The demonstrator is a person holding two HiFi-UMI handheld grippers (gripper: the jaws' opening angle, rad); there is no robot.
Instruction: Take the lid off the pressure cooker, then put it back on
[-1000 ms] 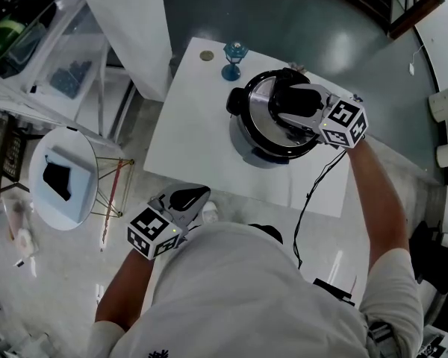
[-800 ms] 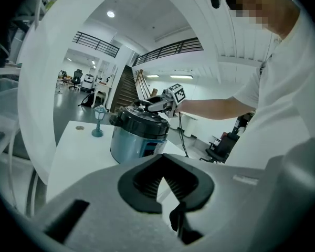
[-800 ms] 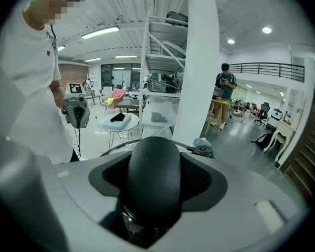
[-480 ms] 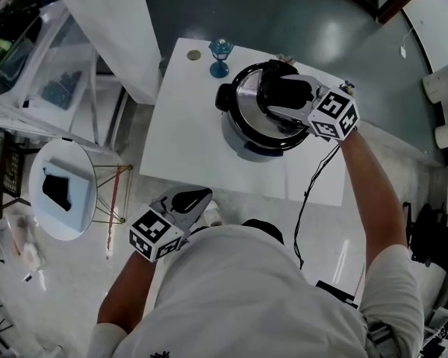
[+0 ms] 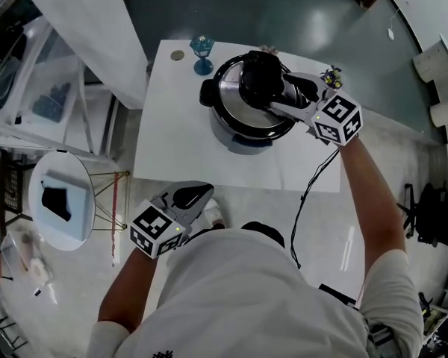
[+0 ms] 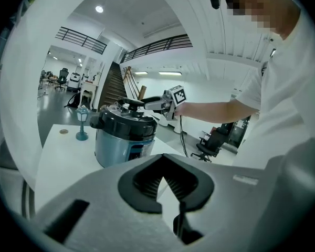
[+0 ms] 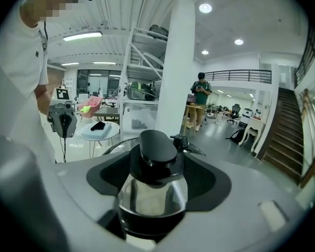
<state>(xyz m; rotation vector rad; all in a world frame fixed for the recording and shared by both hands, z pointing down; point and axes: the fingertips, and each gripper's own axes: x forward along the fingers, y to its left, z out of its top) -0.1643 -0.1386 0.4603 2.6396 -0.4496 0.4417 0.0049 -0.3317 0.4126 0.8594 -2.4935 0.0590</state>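
Flanking lid knob [image 7: 156, 151], right fingers [image 7: 106, 178] just been opening, not gripping; left fingers [image 6: 139, 185] together, empty; lamp [image 5: 202, 53], coin [image 5: 178, 55] near cooker [image 6: 123, 140]; cable [image 5: 306, 200] end hidden.

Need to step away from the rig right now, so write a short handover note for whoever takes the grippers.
Left gripper: shut, empty, held short of the table's near edge, away from the pressure cooker.
Right gripper: open. Its jaws have just been opening and stand either side of the lid knob without pressing it.
Lid: seated on the cooker.
Done: unclear from this moment whether the lid has already been off once.
Left: if it has not, close on the knob, lift the lid off, then set it back.
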